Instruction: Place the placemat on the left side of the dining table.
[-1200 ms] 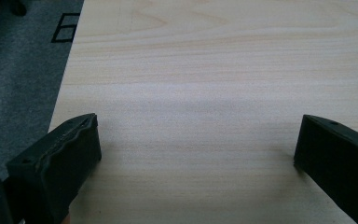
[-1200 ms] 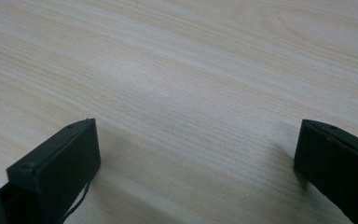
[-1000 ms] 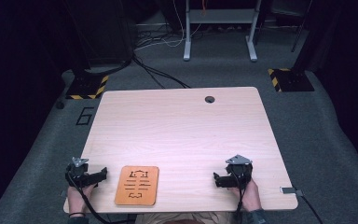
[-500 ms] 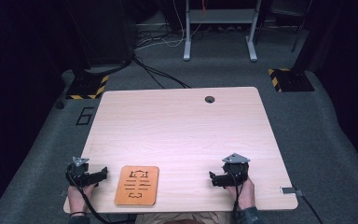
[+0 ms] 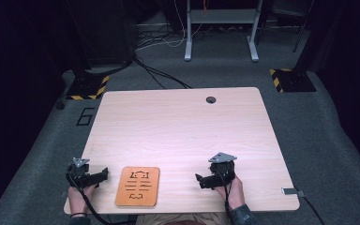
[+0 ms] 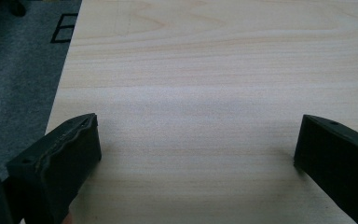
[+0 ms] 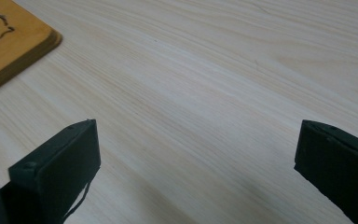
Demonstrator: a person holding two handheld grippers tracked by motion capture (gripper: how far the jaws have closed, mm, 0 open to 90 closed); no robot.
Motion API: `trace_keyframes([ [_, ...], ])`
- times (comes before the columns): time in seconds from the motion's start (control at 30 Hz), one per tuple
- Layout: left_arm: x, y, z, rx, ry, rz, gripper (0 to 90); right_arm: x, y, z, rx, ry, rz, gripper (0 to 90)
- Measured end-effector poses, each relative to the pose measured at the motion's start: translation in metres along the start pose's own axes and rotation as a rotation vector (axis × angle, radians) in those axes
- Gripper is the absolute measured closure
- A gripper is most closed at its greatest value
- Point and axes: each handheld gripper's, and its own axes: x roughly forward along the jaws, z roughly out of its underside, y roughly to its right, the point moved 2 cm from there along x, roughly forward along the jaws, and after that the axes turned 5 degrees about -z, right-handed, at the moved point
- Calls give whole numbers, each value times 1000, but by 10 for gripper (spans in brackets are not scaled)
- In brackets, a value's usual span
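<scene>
Orange-brown wood, the board (image 5: 138, 186) lies flat at the table's (image 5: 178, 126) near edge, between the left claw (image 5: 104, 173) and the right claw (image 5: 199, 180), touching neither. Both claws have their jaws spread wide and hold nothing. A good pickup probably means coming in low, straddling one thin edge squarely, and closing firmly so it cannot pivot.

Light wooden table (image 5: 178, 126) with a round cable hole (image 5: 210, 100), grey carpet floor (image 5: 326, 136), yellow-black striped floor plates (image 5: 88, 87), grey metal desk frame (image 5: 220, 26), loose cables (image 5: 159, 75) behind
</scene>
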Motion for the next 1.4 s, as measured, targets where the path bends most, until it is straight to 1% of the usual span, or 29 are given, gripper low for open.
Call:
trace_keyframes([
  [0.1, 0, 0, 0, 0, 0, 0, 2, 3, -6, -4, -5, 4, -28, 0],
  [0.13, 0, 0, 0, 0, 0, 0, 2, 3, -6, -4, -5, 4, -28, 0],
  [0.17, 0, 0, 0, 0, 0, 0, 2, 5, -9, -6, -8, 5, -35, 0],
  [0.2, 0, 0, 0, 0, 0, 0, 2, 8, -14, -9, -14, 4, -53, 0],
  [0.23, 0, 0, 0, 0, 0, 0, 2, 8, -14, -9, -14, 4, -53, 0],
  [0.27, 0, 0, 0, 0, 0, 0, 2, 11, -19, -13, -21, 2, -68, 0],
  [0.3, 0, 0, 0, 0, 0, 0, 2, 11, -19, -13, -21, 2, -68, 0],
  [0.33, 0, 0, 0, 0, 0, 0, 2, 14, -24, -16, -31, -1, -79, 0],
  [0.37, 0, 0, 0, 0, 0, 0, 2, 14, -24, -16, -31, -1, -79, 0],
  [0.47, 0, 0, 0, 0, 0, 0, 2, 18, -30, -20, -38, -4, -100, 0],
  [0.53, 0, 0, 0, 0, 0, 0, 2, 23, -36, -23, -51, -8, -117, 0],
  [0.57, 0, 0, 0, 0, 0, 0, 2, 23, -36, -23, -51, -8, -117, 0],
  [0.63, 0, 0, 0, 0, 0, 0, 2, 27, -41, -26, -63, -8, -127, 0],
  [0.67, 0, 0, 0, 0, 0, 0, 2, 29, -44, -28, -66, 5, -133, 0],
  [0.77, 0, 0, 0, 0, 0, 0, 2, 33, -48, -30, -68, 11, -136, 0],
  [0.97, 0, 0, 0, 0, 0, 0, 2, 42, -57, -35, -77, 2, -160, 0],
  [1.03, 0, 0, 0, 0, 0, 0, 2, 48, -61, -38, -91, -4, -175, 0],
  [1.1, 0, 0, 0, 0, 0, 0, 2, 50, -63, -39, -92, -8, -179, 0],
  [1.27, 0, 0, 0, 0, 0, 0, 2, 62, -73, -44, -107, -29, -208, 0],
  [1.37, 0, 0, 0, 0, 0, 0, 2, 66, -75, -46, -106, -37, -218, 0],
  [1.4, 0, 0, 0, 0, 0, 0, 2, 69, -76, -47, -114, -38, -222, 0],
])
